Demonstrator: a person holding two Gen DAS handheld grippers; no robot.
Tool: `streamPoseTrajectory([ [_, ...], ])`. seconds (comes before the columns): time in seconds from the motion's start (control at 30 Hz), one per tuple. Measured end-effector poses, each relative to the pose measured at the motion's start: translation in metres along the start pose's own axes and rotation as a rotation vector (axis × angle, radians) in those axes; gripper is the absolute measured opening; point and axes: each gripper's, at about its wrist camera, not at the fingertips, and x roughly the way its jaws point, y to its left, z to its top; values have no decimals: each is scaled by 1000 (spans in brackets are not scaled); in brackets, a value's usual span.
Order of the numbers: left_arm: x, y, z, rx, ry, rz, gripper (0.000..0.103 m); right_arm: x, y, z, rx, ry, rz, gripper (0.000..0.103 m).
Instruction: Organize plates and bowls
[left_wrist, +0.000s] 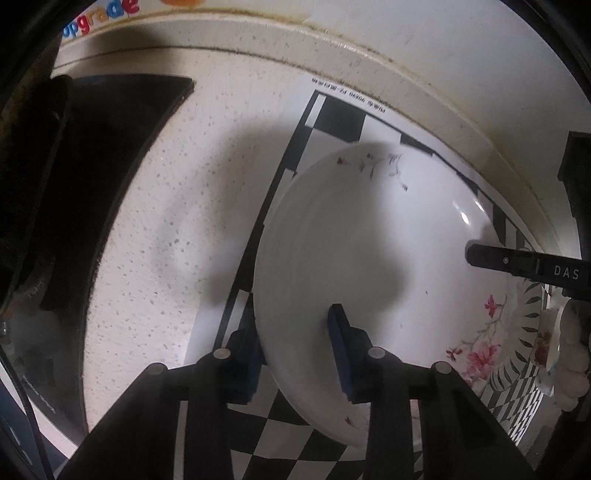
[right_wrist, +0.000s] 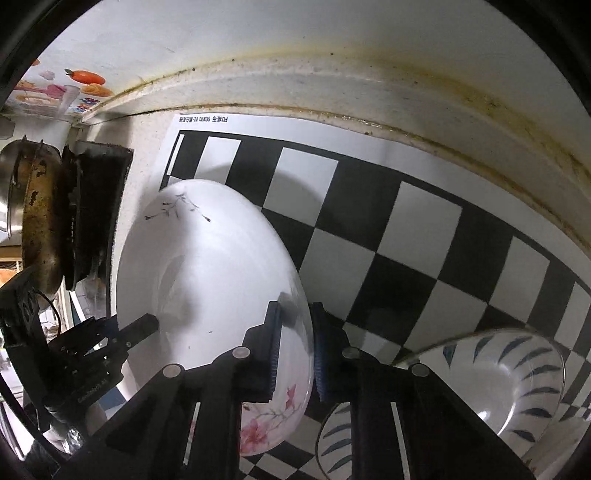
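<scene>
Plate (left_wrist: 369, 236), white with pink blossoms and a thin dark sprig, lies on a black-and-white checkered mat (right_wrist: 388, 229) spread over a speckled counter (left_wrist: 155, 221).

Left gripper (left_wrist: 295, 350): its 2 blue-padded fingers straddle the plate's rim at the plate's 7 o'clock in the left wrist view, 1 finger over the white face, the other outside and under the edge. The pads appear pinched on the rim.

Right gripper (right_wrist: 295, 350): its 2 fingers stand on either side of the plate's rim at the plate's 4 o'clock in the right wrist view, close together with the rim clamped between the ribbed blue pads. Its black finger also shows at 3 o'clock in the left wrist view, lying over the plate.

Striped bowls (right_wrist: 517, 380): 2 pale bowls with dark leaf strokes sit at 5 o'clock in the right wrist view, just beside the plate, the upper one tilted.

Stove (right_wrist: 92, 221): a dark burner with a worn pan (right_wrist: 37, 229) stands at 9 o'clock, near the plate's far edge. A stained wall seam (right_wrist: 369, 88) runs along the mat at 12 o'clock.
</scene>
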Motion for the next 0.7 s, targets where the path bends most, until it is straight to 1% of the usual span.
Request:
streamPoseTrajectory([
  [0.23,-15,-11,-9,12,-19,6,30,-16,1,-20,-2,-34,20,15],
  [0.43,-39,-18,-23,26,-43,5,30,-34,7,-42,-8,-58,33,15],
  [0.6,-68,-27,-31,56,-70,-4,30,-59,3,-66,17,-86,48,14],
  [0.7,-77,-34,-39,77,-84,-10,30,-79,-4,-86,25,-112,53,14],
])
